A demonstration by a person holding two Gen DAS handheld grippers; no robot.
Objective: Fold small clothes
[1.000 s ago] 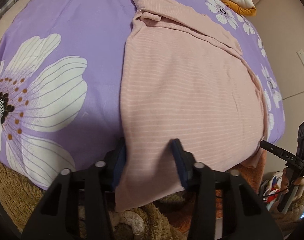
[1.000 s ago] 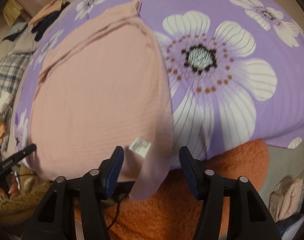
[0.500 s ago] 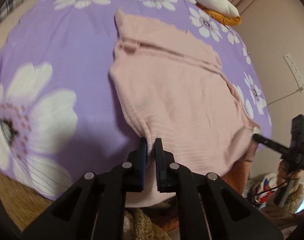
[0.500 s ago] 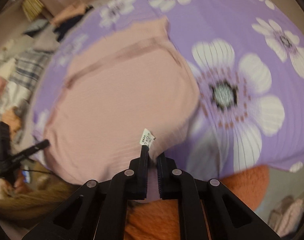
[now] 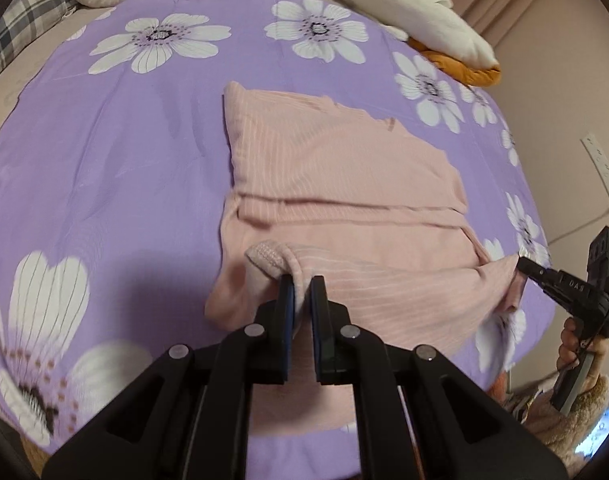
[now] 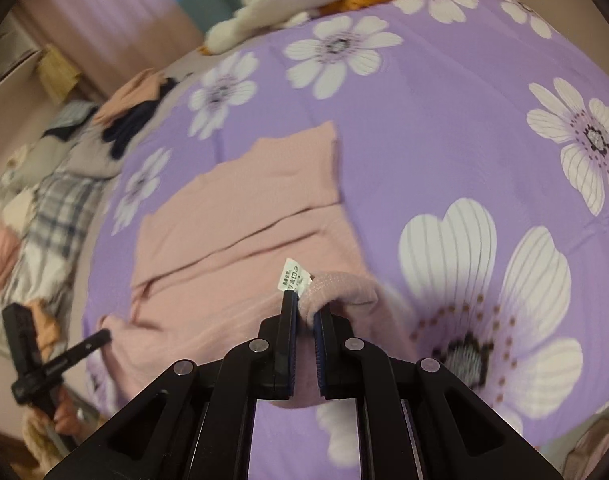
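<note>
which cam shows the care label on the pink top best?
Right wrist: the white care label sticks up beside the right gripper, which pinches the pink top. Left wrist shows the top but no label.

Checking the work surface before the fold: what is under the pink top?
The purple floral sheet lies under the pink top and shows all around it. Whatever lies directly beneath the top's middle is covered.
</note>
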